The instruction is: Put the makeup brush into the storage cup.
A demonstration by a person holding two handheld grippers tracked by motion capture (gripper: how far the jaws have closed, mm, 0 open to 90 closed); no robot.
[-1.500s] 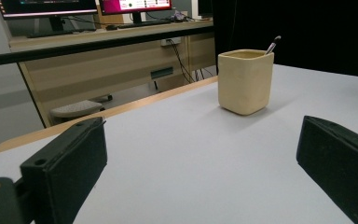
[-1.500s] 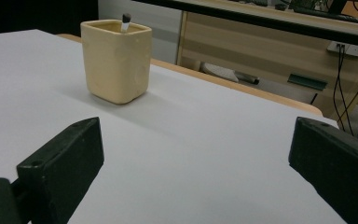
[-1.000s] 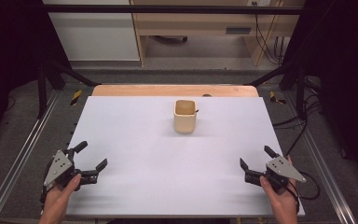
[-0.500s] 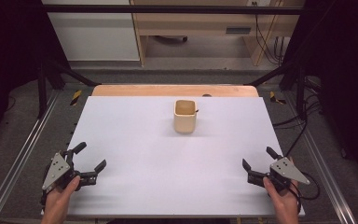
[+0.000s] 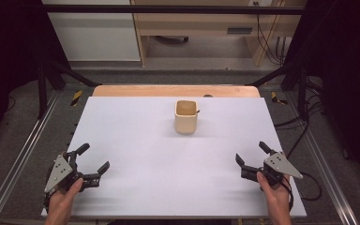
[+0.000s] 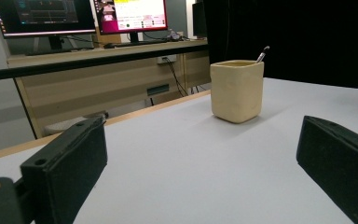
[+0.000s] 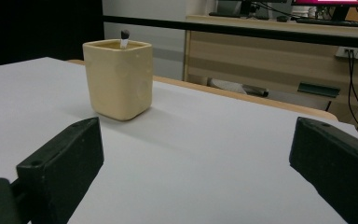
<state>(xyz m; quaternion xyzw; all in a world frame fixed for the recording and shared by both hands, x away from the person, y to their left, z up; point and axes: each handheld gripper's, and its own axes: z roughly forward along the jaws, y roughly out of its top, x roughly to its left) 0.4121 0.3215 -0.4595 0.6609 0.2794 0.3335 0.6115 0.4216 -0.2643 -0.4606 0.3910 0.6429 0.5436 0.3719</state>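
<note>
My left gripper (image 5: 90, 163) & right gripper (image 5: 251, 157) both gape wide, holding nothing — cream square ceramic cup (image 5: 186, 116) w/ thin stick inside stands well apart on white table (image 5: 136, 140).

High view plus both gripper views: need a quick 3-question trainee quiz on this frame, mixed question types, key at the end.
1. True or false: the left gripper is shut on the cream cup.
2. Multiple choice: where does the cup stand on the white table? A) at the near edge by the person's hands B) toward the far side, about midway across C) at the far left corner
3. Short answer: what sticks up out of the cup's rim?

Key:
1. False: its fingers are spread with nothing between them, as are those of the right gripper.
2. B
3. The tip of a thin tool, perhaps a small brush; the rest is hidden inside.
</note>
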